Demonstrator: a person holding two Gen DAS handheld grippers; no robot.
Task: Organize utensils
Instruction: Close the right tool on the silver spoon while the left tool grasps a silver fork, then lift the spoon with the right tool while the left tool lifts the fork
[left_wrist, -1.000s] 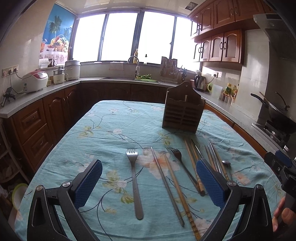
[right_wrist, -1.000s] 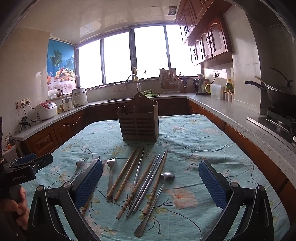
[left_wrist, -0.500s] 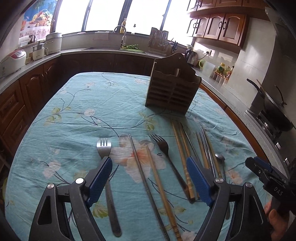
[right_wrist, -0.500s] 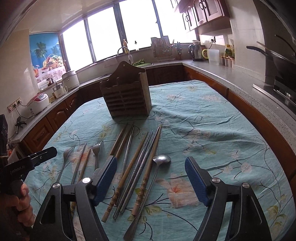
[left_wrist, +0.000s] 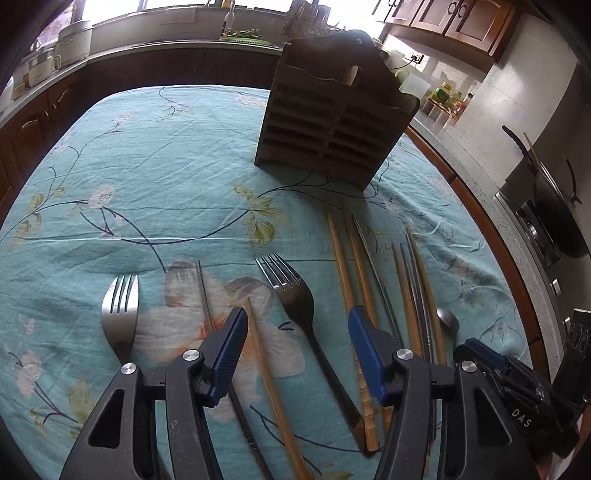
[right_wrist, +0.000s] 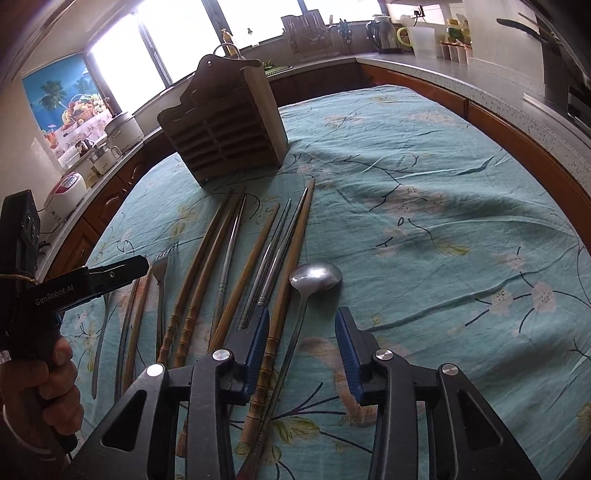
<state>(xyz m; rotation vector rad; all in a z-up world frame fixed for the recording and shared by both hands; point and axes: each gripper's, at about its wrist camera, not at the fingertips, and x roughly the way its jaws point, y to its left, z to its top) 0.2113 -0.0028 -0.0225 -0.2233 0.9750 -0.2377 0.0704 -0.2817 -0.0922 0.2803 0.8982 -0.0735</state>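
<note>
Right wrist: my right gripper (right_wrist: 301, 332) jaws are closing, unclenched, around spoon (right_wrist: 314, 276) and chopstick (right_wrist: 291, 258); I might grab both.

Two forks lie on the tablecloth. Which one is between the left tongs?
The darker fork, beside the wooden chopsticks. The shiny fork lies outside the left tongs, which are closing.

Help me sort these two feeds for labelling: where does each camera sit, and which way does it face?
Left wrist: on the left gripper, looking down at forks and chopsticks; jaws closing, the right gripper beside it.
Right wrist: on the right gripper, looking down over the spoon; jaws closing, a hand holding the left gripper.
Shared: the wooden holder, the tablecloth.
</note>
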